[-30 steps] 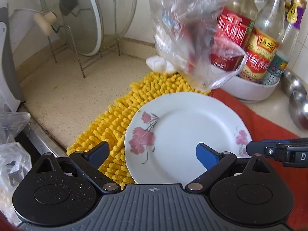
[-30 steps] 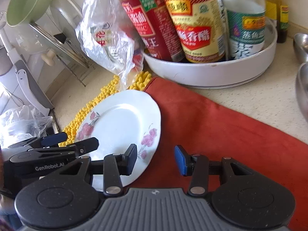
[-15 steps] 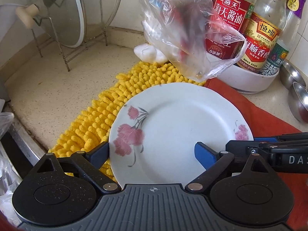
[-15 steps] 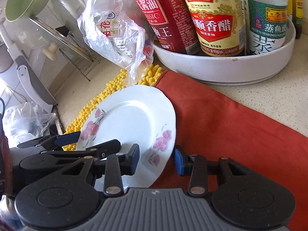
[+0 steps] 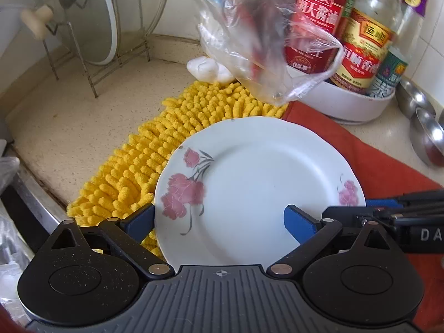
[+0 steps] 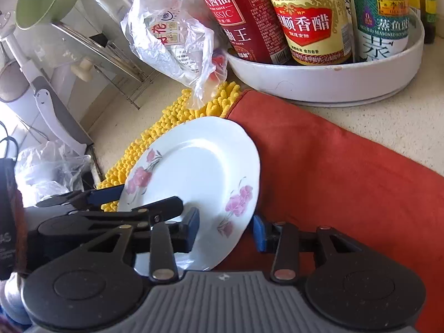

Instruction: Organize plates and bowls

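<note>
black hand-held gripper (image 5: 219, 220), blue fingertips (image 5: 298, 222)

plate (image 5: 258, 183) near rim: behind left tool body | bottle (image 6: 310, 14) tops: cropped | bag (image 5: 258, 27) contents: blurred

So the floral plate (image 6: 199, 172) sits half on a yellow chenille mat (image 6: 155, 141), half on an orange-red cloth (image 6: 333, 172); the right gripper (image 6: 226, 231) straddles its near rim, jaws just opened a bit wider, pads not pressing it; the left gripper (image 6: 133, 202) reaches in from the left over the plate; behind, a white tray (image 6: 327, 80) of sauce bottles (image 6: 308, 16) and a crumpled plastic bag (image 6: 172, 36).
</note>
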`<state>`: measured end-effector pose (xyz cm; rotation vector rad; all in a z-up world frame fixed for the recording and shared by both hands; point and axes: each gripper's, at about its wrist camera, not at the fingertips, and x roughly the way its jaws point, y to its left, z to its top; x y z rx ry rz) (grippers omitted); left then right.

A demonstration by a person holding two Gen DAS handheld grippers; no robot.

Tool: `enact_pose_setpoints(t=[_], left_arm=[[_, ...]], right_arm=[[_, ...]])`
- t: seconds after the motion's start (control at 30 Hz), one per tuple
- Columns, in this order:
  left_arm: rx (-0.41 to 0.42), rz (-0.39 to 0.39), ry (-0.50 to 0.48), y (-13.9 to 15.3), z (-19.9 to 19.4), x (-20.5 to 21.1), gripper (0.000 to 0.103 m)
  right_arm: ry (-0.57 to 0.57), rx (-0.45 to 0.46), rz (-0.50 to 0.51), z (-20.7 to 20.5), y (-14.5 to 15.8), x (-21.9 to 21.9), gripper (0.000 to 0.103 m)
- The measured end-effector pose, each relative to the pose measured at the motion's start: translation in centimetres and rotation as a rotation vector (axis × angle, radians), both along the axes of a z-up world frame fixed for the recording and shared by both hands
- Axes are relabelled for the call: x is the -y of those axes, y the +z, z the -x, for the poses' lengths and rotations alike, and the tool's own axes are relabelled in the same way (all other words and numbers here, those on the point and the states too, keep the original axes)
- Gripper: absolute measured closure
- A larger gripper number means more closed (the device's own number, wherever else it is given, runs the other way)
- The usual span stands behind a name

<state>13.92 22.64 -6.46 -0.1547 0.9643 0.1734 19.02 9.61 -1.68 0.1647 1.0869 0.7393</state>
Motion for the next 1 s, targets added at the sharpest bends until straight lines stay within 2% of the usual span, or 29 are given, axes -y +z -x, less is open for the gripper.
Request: enact_pose_setpoints(t=[0.07,0.17,0.23,0.3,0.33,0.53,0.87,1.0], left_arm=[[0.003,0.017,0.016,-0.2,-0.1,-0.4,0.001],[0.010,0.018,0.017,-0.3,-0.2,-0.5,0.000],[0.015,0.022,0.019,-0.3,-0.1,-0.6,0.000],[0.020,0.020,0.017,-0.3,0.1,-0.5,0.001],[0.028,0.026,0.016,-0.2,0.2,-0.4,0.005],[0.014,0.021,0.030,0.4,0.3,0.1,0.007],[0.043,0.009,0.019,1.9,0.6,0.7,0.008],[0.018,0.005,0.005,1.1,0.8,0.5,0.010]], right_arm=[[0.012,0.008,-0.011,0.2,0.0,-0.1,0.050],[-0.005,-0.008,-0.028,-0.1,-0.1,0.0,0.053],[-0.030,-0.003,-0.008,-0.2,-0.1,0.2,0.069],[-0.039,0.010,0.007,-0.1,0.2,0.3,0.071],[-0.037,0.019,0.016,0.0,0.4,0.3,0.071],[-0.039,0.055,0.035,0.6,1.0,0.2,0.071],[-0.040,0.110,0.017,1.8,2.2,0.8,0.069],[-0.024,0.044,0.060,1.6,0.6,0.3,0.067]])
